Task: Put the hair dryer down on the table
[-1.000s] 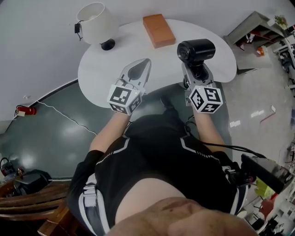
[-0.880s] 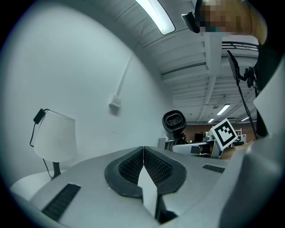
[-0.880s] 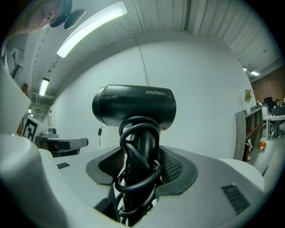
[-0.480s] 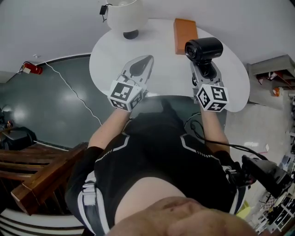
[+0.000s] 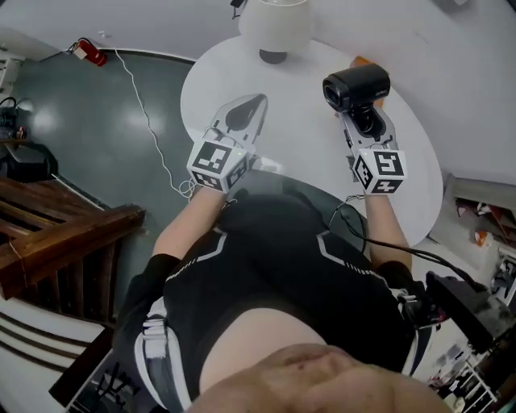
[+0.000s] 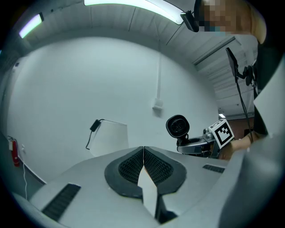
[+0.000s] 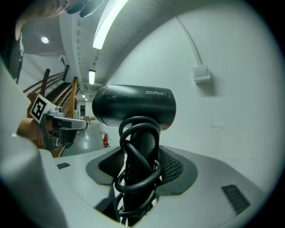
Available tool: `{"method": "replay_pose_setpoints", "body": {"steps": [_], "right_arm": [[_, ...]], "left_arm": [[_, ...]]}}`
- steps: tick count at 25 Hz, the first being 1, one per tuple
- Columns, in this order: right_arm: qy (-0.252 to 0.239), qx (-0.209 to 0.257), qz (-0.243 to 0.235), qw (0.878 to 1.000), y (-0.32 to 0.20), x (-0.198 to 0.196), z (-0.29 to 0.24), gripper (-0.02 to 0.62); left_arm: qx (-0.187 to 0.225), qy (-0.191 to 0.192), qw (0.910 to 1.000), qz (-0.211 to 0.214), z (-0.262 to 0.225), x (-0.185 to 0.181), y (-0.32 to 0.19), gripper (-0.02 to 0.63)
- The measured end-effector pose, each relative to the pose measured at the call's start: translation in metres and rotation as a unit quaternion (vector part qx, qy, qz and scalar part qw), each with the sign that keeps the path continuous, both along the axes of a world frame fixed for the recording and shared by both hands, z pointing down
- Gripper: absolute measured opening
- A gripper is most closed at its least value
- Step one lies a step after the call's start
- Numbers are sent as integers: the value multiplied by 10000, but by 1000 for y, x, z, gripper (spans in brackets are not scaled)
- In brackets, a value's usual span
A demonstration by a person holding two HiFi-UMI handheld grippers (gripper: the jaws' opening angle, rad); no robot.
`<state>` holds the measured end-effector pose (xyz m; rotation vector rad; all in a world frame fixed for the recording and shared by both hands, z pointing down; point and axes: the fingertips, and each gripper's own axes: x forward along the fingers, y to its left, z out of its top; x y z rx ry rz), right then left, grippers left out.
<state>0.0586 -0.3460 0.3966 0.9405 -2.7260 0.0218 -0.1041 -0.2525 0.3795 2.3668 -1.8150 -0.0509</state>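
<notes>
The hair dryer (image 5: 355, 87) is being held by its handle in the right gripper (image 5: 367, 123), whose jaws are being pressed against the handle from both sides. The cord (image 7: 136, 178), wound round the handle in loops, is being clamped along with it, probably so that it is not left dangling. The barrel is being carried uppermost, above the far right part of the white table (image 5: 306, 121), and apparently is not yet being rested on it. The left gripper (image 5: 242, 121) is being held over the near left part, jaws together and nothing between them, well apart from the dryer, presumably so that the landing spot is being left free. A lamp (image 5: 274, 24) is being seen at the far edge, and an orange box (image 5: 360, 61) is being partly hidden behind the dryer.
</notes>
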Motion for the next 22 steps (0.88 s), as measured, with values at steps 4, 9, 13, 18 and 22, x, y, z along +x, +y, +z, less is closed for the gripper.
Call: {"method": "replay_pose_setpoints", "body": {"steps": [4, 9, 13, 18, 22], "right_arm": [[168, -81, -668, 9976, -14, -20, 7, 249], [455, -90, -1641, 9854, -24, -63, 23, 249], [700, -28, -2361, 9692, -11, -92, 28, 249], [980, 69, -3074, 9465, 15, -117, 27, 249], [1287, 296, -3657, 9213, 33, -140, 28, 249]], "left_arm": [[-65, -40, 9986, -521, 2, -11, 4, 32], [-236, -35, 9914, -1290, 12, -35, 16, 32], [-322, -24, 9827, -1824, 17, -47, 44, 32], [-358, 21, 9736, -2253, 20, -50, 77, 32], [-418, 81, 9662, -2542, 21, -53, 100, 32]]}}
